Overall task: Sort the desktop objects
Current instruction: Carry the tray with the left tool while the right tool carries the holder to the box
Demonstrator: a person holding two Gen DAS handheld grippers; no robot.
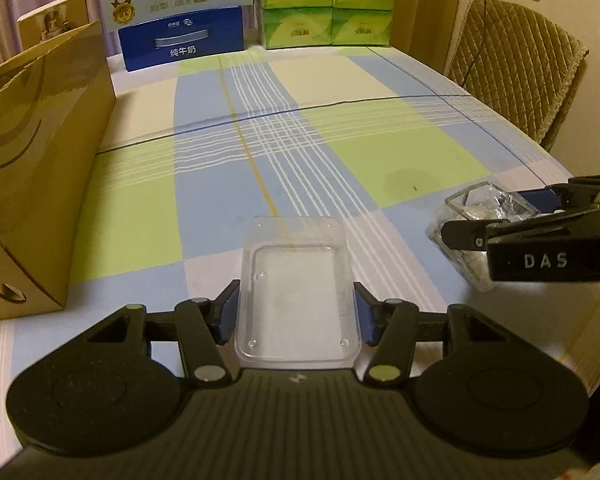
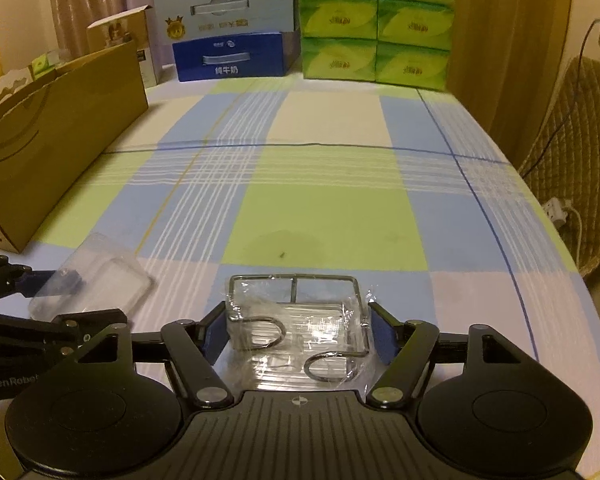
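A: What's the biggest thing here?
B: The desk point(image 1: 340, 92), under a checked cloth of blue, green and cream. Along its far edge stand stacked green tissue packs point(image 1: 326, 4) and two milk cartons point(image 1: 182, 38), the pale one atop the blue one. A brown cardboard box point(image 1: 40, 152) sits open on the left side, and a quilted chair point(image 1: 516, 68) stands off the right edge.

A: And the grippers?
B: The left gripper point(image 1: 296, 312) has its jaws pressed against both sides of a clear plastic tray point(image 1: 296, 288), near the front of the desk. The right gripper point(image 2: 298, 334) sits just to the right of it, jaws closed around a wire rack wrapped in clear film point(image 2: 300, 328), also at the front of the desk.

A: Are the two items touching?
B: No, they lie apart, side by side. Whether either is lifted off the cloth, I cannot tell.
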